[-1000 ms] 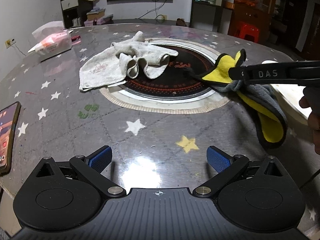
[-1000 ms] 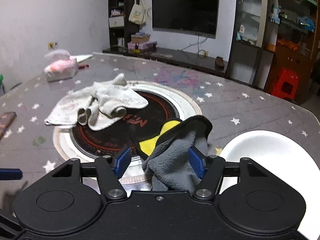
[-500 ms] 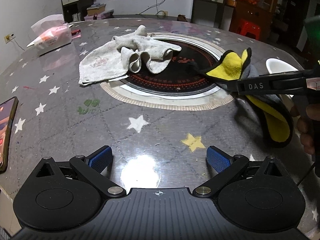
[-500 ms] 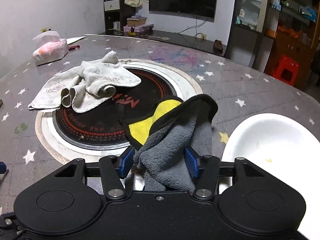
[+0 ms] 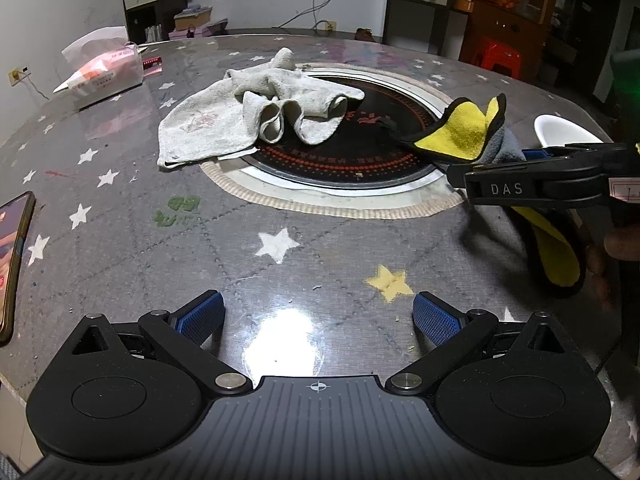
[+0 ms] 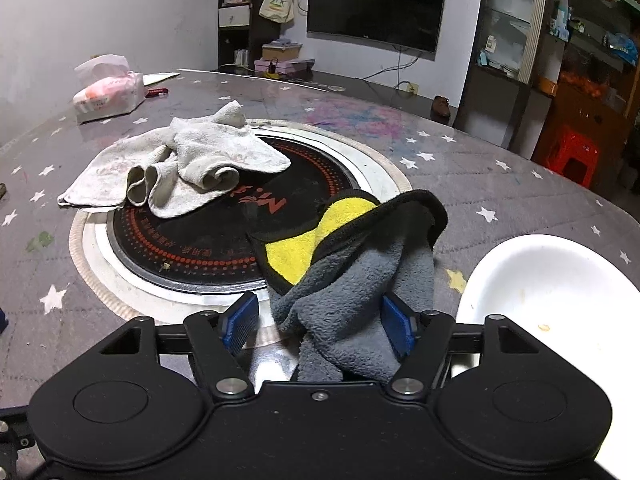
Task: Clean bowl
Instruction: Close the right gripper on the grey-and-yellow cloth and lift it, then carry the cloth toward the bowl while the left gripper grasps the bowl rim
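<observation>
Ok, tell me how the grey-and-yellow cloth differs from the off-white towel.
The grey-and-yellow cloth sits between the right gripper's pads; the off-white towel lies untouched on the table. The cloth is two-toned with black edging; the towel is one pale, stained colour. The cloth is bunched; the towel is partly spread flat. Both overlap the round black cooktop.

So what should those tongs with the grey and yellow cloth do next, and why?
Probably close the right tongs back on the grey and yellow cloth before heading to the white bowl. Their jaws have just been opening, and a gap shows between the left pad and the cloth, so the grip looks loose. The bowl beside them shows a small food speck, unwiped. The left tongs hang open and empty.
</observation>
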The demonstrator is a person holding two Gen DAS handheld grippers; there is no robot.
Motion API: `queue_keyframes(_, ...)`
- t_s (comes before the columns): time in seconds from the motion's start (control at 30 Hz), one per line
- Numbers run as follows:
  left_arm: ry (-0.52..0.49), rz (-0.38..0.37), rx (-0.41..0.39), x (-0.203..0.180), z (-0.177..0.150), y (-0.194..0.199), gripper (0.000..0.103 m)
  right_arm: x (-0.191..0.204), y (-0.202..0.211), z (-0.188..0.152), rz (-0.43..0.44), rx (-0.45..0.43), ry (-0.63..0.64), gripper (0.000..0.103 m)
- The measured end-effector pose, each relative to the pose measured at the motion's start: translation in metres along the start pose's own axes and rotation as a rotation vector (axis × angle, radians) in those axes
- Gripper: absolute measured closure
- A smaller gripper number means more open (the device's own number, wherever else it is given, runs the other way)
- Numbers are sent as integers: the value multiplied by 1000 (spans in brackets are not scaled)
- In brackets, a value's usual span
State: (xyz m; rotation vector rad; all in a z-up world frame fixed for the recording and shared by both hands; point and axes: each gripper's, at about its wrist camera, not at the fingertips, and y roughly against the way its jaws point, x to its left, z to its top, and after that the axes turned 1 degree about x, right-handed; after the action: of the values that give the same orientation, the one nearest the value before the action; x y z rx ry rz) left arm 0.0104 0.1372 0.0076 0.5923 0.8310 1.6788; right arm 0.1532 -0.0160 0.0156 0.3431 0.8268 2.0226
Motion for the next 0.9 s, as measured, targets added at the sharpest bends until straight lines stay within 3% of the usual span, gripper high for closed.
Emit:
queue_keyframes(0.13,4,-3,0,2,0,0,1,-2,2,2,-33,-7,-7,68)
queue_keyframes(0.23,3,-2,2,0,1,-1,1,-10,6,0,-25,-15,-34,78)
queue_keyframes(0.57,-47,-49,-19,-25,5,4,1,-21,66,-30,43,-72,-94,82)
queue_keyframes(0.9,-113,-113,-62,-63,19,17,1,-48,141,-79,30,-109,-148,82)
